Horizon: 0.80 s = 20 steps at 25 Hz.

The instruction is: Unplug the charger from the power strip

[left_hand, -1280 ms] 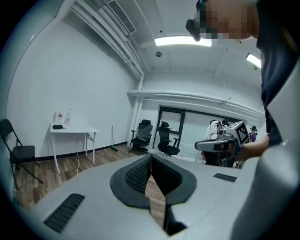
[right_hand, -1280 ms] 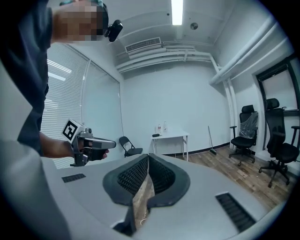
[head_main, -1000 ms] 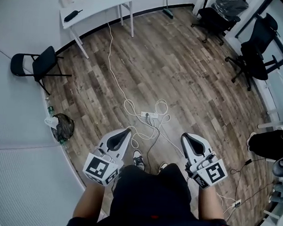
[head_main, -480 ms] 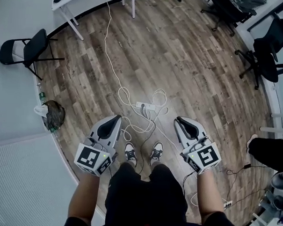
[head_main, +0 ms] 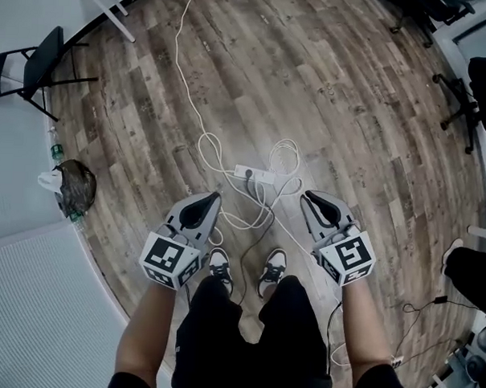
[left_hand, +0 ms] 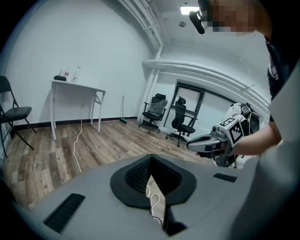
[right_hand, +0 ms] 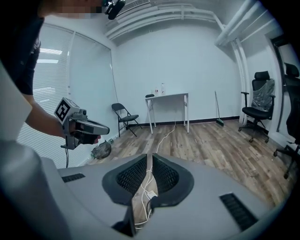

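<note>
The white power strip lay on the wood floor at the frame's centre, amid looping white cables, any charger too small to pick out. Below it, the left tongs and right tongs hung clenched, empty, apart from it.

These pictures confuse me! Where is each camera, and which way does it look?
Head view: on the head, looking down at power strip, left claw, right claw, legs.
Left gripper view: on left claw, facing ahead; right forearm shows.
Right gripper view: on right claw, likewise; left forearm shows.
Both share the white table.
</note>
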Available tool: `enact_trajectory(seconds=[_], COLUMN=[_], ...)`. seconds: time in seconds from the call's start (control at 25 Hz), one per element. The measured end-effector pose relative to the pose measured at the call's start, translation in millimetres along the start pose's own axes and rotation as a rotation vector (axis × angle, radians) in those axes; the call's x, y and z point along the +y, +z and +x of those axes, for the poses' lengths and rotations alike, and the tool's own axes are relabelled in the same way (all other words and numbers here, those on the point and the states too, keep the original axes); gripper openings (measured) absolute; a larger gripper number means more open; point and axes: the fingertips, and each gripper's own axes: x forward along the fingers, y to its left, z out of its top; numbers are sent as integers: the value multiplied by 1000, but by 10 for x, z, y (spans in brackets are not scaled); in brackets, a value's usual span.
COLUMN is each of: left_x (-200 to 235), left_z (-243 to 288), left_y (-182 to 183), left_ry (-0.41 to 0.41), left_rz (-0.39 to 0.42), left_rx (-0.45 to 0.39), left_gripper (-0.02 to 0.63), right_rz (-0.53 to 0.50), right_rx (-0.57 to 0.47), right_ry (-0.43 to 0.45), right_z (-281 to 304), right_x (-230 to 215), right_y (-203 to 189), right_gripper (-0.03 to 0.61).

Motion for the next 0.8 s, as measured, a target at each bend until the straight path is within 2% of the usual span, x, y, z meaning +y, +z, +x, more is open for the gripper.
enact_trajectory(seconds=[0.2, 0.28, 0.56, 0.8], left_x=[350, 460, 827, 1120], left_z=[759, 1056, 1932, 2598], left_y=[-1018, -1452, -2889, -3775], left_ry=[-34, -47, -114, -156], left_rz=[25, 39, 61, 93], left_rx=[54, 80, 179, 205], left_gripper=[23, 23, 23, 23], right_rz=[-38, -46, -104, -180], right_rx=[49, 78, 184, 231], right_ry=[23, 39, 117, 159], right_z=[773, 1045, 1885, 2582], right_x=[-242, -342, -528, -753], right_y=[-1036, -1487, -2928, -3877], right_gripper=[32, 95, 156, 184])
